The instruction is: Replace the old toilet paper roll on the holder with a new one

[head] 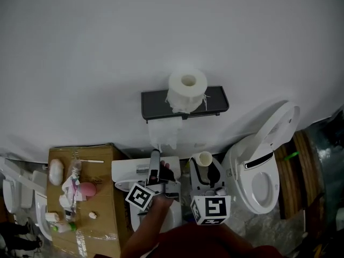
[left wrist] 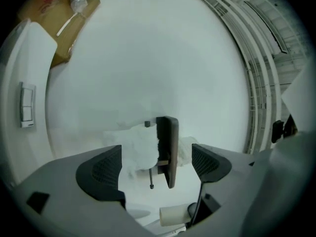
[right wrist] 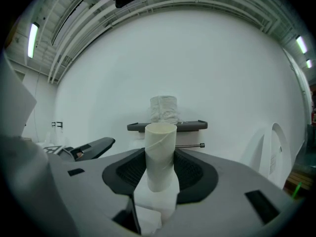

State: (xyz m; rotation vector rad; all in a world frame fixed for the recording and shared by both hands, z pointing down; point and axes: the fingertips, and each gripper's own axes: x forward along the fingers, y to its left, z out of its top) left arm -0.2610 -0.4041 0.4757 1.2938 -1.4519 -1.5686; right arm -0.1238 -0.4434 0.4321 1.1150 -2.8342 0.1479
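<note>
A black wall holder (head: 214, 100) carries a full white roll (head: 187, 87) on top of its shelf; loose white paper (head: 164, 132) hangs under it. My right gripper (head: 207, 172) is shut on the old cardboard tube (head: 203, 159), held upright below the holder. In the right gripper view the tube (right wrist: 160, 149) stands between the jaws with a scrap of paper (right wrist: 155, 201) at its base, the holder (right wrist: 167, 126) and its bare rod (right wrist: 190, 145) behind. My left gripper (head: 159, 165) is open and empty; its view faces the holder (left wrist: 170, 149) and paper (left wrist: 140, 147) side-on.
A white toilet (head: 263, 168) with its lid raised stands at the right. A cardboard box (head: 102, 219) with several small items sits at the left, next to a white tank top (head: 126, 171). A white switch plate (left wrist: 27, 107) is on a side wall.
</note>
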